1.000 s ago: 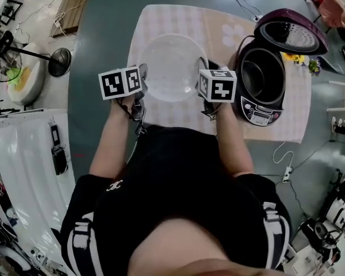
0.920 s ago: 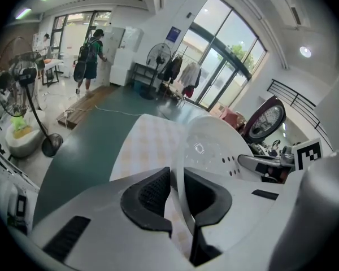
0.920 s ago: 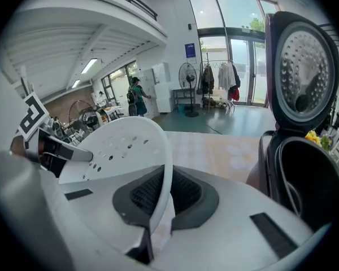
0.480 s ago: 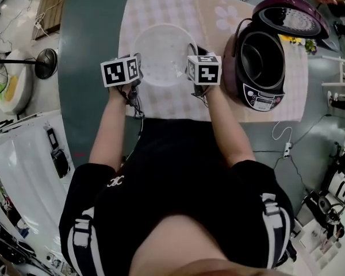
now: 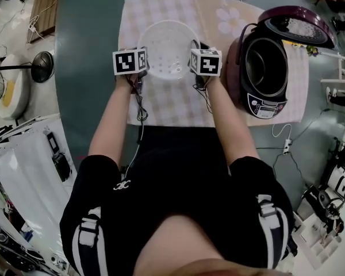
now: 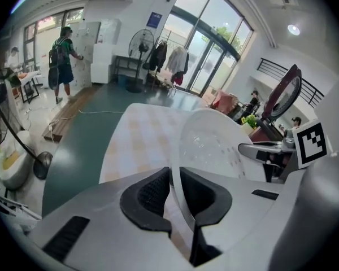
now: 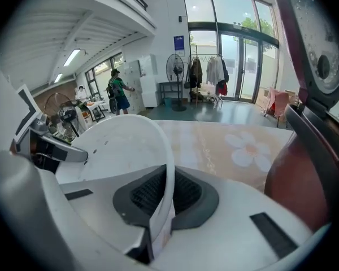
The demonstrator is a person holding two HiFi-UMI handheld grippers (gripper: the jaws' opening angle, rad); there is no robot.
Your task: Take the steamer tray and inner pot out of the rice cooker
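steamer tray [image 5: 168,46] lower now, beside rice cooker [image 5: 259,103]

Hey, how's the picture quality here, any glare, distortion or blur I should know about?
Head view: evenly lit, no hard shadows, edges bowed, steamer tray clear. Left gripper view: heavy fisheye, black corners, windows bright. Right gripper view: same fisheye, windows washed out, rice cooker lid stretched at the right edge.
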